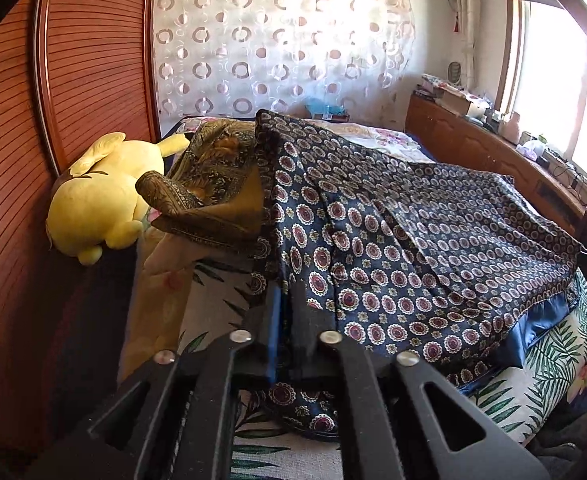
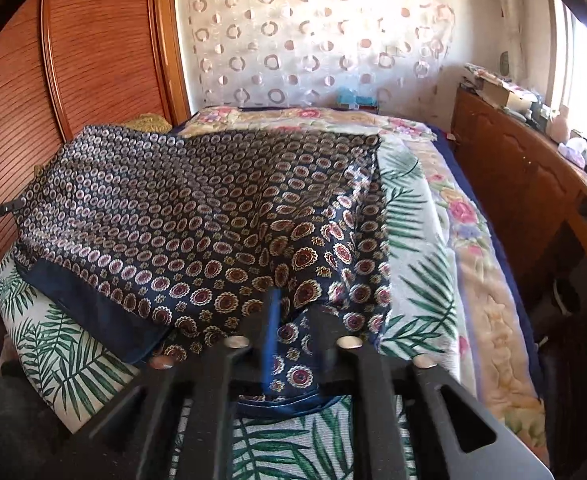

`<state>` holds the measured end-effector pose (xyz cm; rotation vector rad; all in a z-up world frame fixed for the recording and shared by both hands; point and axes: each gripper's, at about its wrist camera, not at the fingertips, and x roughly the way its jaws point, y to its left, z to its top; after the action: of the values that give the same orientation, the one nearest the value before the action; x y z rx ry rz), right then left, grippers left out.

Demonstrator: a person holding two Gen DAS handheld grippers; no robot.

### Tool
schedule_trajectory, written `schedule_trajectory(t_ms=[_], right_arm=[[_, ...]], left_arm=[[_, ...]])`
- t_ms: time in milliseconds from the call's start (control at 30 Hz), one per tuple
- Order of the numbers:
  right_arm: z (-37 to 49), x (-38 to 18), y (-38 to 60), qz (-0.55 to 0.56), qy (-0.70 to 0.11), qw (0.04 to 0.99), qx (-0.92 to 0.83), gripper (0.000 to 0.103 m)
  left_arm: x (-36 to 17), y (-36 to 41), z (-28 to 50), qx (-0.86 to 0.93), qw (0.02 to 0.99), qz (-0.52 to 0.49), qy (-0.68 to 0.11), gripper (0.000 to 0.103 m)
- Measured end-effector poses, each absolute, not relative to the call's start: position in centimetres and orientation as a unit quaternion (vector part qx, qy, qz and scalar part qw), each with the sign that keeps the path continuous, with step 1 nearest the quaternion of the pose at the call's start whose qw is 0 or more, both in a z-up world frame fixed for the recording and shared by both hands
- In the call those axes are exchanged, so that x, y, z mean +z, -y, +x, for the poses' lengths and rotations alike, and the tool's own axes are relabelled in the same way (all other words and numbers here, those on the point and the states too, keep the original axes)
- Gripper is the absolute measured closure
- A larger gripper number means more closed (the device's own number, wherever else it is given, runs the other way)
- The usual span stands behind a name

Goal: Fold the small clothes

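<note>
A navy cloth with red-and-cream medallions (image 1: 393, 232) hangs stretched above the bed, held at its near edge; it also shows in the right wrist view (image 2: 197, 208). My left gripper (image 1: 289, 308) is shut on its near left corner, fabric pinched between the fingers. My right gripper (image 2: 293, 312) is shut on its near right corner. The left gripper's tip (image 2: 1, 212) shows at the far left of the right wrist view. A plain blue hem (image 2: 93, 312) sags over the bed's front.
The bed has a palm-leaf cover (image 2: 417, 264) and a floral quilt (image 2: 465, 216). A brown paisley cloth (image 1: 213, 184) and a yellow plush toy (image 1: 101, 196) lie at the left by the wooden wardrobe (image 1: 73, 80). A cluttered wooden cabinet (image 2: 525, 168) stands at the right.
</note>
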<state>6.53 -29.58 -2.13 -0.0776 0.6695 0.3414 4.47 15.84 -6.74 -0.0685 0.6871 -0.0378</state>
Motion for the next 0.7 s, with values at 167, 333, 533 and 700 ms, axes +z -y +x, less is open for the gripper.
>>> schedule_trajectory(t_ms=[167, 333, 533, 700], right_arm=[[6.6, -0.9, 30.7, -0.033, -0.299, 0.938, 0.173, 0.06], [8.6, -0.9, 31.6, -0.019, -0.298, 0.943, 0.145, 0.06], [13.8, -3.4, 30.5, -0.008, -0.349, 0.928, 0.132, 0.067], [16.2, -4.5, 30.1, -0.014, -0.378, 0.918, 0.121, 0.068]], left_arm=[[-6.4, -15.8, 3.5, -0.031, 0.946, -0.04, -0.319, 0.059], [-6.6, -15.8, 3.5, -0.048, 0.944, -0.052, -0.321, 0.021], [-7.3, -15.3, 3.6, -0.033, 0.942, -0.042, -0.331, 0.021], [-7.9, -15.1, 3.7, -0.028, 0.939, -0.037, -0.341, 0.021]])
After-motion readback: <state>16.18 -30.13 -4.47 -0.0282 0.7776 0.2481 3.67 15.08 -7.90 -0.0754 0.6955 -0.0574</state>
